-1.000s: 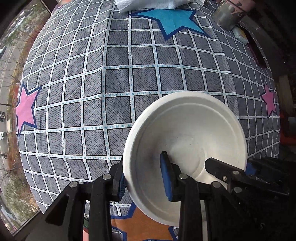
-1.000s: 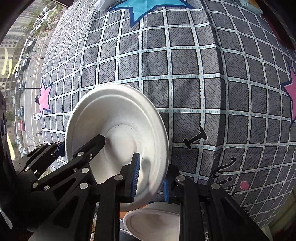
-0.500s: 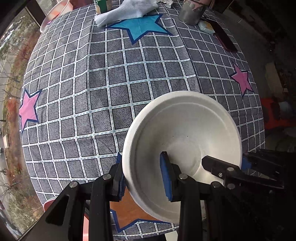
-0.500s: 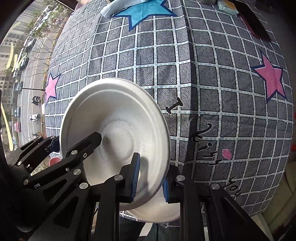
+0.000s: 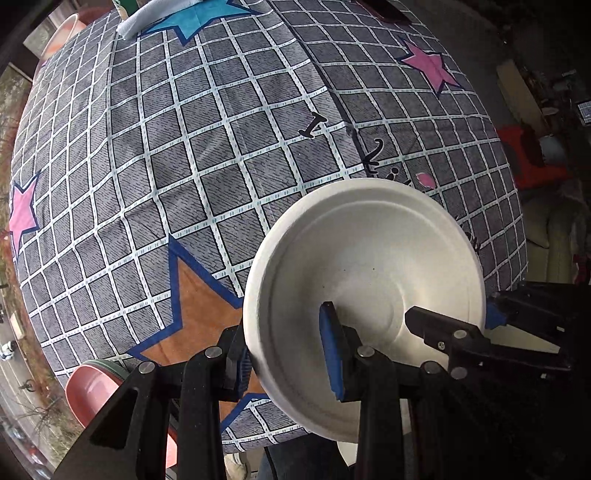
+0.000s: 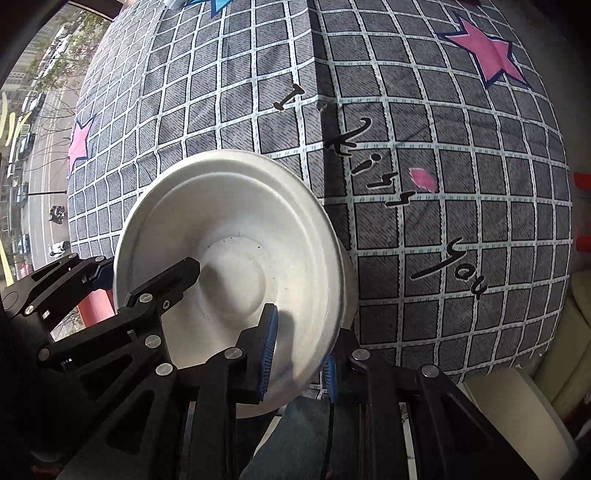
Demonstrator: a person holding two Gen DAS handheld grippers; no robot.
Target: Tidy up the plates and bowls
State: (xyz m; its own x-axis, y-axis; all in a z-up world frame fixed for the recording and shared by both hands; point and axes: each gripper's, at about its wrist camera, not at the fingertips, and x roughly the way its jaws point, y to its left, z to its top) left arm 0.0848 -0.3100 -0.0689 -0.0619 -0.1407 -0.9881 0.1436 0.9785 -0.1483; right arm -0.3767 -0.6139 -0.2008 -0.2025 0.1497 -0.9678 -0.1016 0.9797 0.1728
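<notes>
A white paper bowl (image 5: 369, 280) is held in the air between both grippers, above the table's near edge. My left gripper (image 5: 291, 363) is shut on the bowl's left rim, one blue pad inside and one outside. My right gripper (image 6: 297, 354) is shut on the bowl's (image 6: 236, 266) right rim in the same way. Each gripper shows in the other's view, clamped on the far rim. A pink bowl (image 5: 94, 391) sits at the table's near left corner. Another white rim (image 6: 349, 280) shows just behind the held bowl in the right wrist view.
The table wears a grey checked cloth (image 5: 192, 147) with pink, blue and orange stars. A folded white cloth (image 5: 155, 16) lies at the far edge. A pink plate (image 5: 59, 37) sits at the far left corner. A white round object (image 6: 532, 417) stands beyond the near right edge.
Both grippers have pulled back towards the near edge of the table with the bowl, and swung right. The pink bowl and orange star have come into the left wrist view.
</notes>
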